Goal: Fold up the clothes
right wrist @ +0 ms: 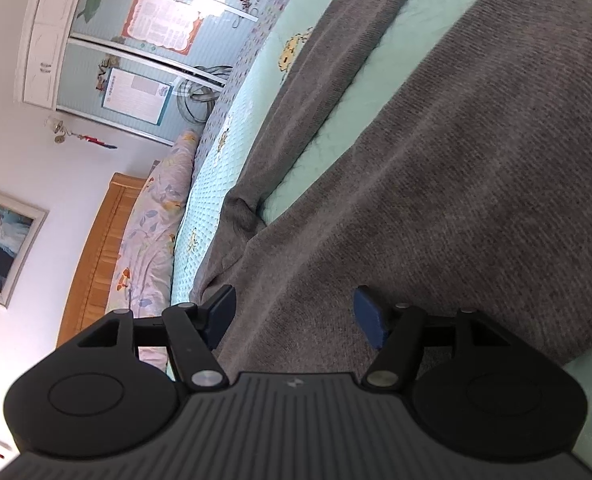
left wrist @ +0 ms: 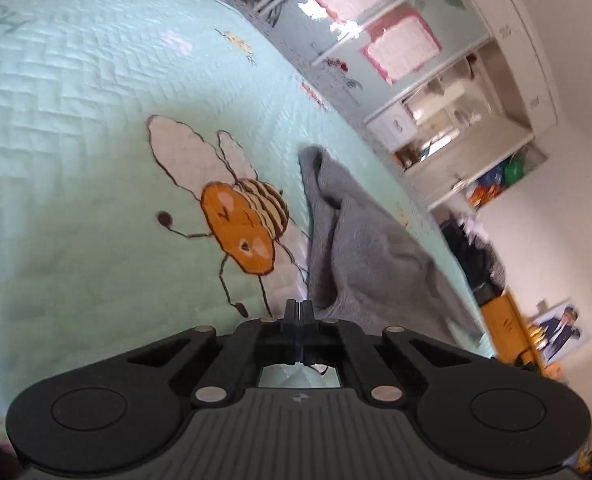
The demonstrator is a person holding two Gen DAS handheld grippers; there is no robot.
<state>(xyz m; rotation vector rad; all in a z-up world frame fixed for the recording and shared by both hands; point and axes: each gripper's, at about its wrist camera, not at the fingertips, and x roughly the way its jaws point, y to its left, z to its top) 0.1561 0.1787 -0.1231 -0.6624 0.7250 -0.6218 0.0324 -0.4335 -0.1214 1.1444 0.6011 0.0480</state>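
Grey knitted fabric fills most of the right wrist view: a grey knit garment lies spread over the mint-green quilted bedspread, with a long sleeve running up and away beside the body and a strip of bedspread showing between the two. The right gripper hangs just over the body of the garment with its blue-padded fingers standing wide apart; cloth lies below the gap, but nothing is pinched between the pads.

From the left wrist view, the same garment shows as a rumpled, folded-over length lying on the bedspread toward the bed's edge. Its near end lies just ahead and to the right of the left gripper. That gripper's fingers are pressed fully together (no cloth is visible between them), and their tips sit over the bedspread, between the garment and an orange and brown cartoon bee stitched into the quilt.

Beyond the bed stand wardrobe doors with pink-framed sheets on them. A wooden headboard with a floral pillow against it closes off the bed's far end in the right view.
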